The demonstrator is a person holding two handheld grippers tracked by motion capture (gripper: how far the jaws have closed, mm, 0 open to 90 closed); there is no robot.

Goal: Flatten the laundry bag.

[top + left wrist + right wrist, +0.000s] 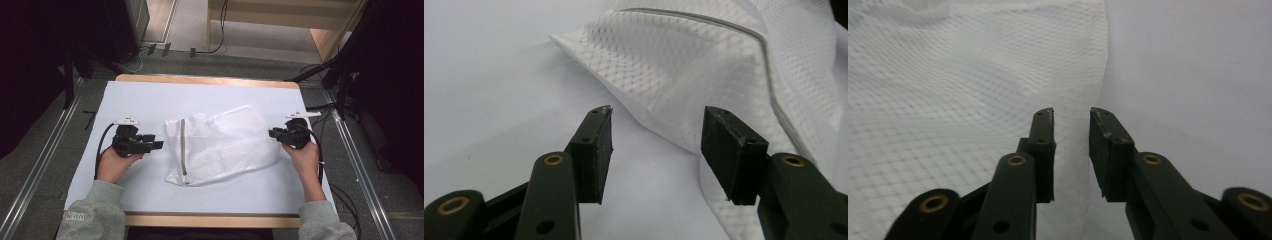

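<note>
Mesh laundry bag (pixel 222 145) lay crumpled near the centre of the counter (pixel 150 97), its zipper (pixel 183 145) running down the side toward 9 o'clock. In the left gripper view the fingers (pixel 596 150) stood spread, nothing between them, with the bag's near corner (pixel 569 42) just beyond the tips. In the right gripper view the fingers (pixel 1043 150) stood a narrow gap apart, pinching nothing; the bag's edge (pixel 1100 75) ran ahead of the gap. From above, the left gripper (pixel 150 144) sat just off the bag toward 9 o'clock and the right gripper (pixel 276 134) at the bag's 3 o'clock edge.

Assessment: the step appeared to be taking hold of opposite edges to spread the bag flat. To do it well, each gripper should take the hem, not loose mesh, which would stretch and slip. The left should approach low to catch the corner by the zipper. The right needs its gap brought over the hem before closing. Both should pull evenly outward, keeping the cloth on the counter.
</note>
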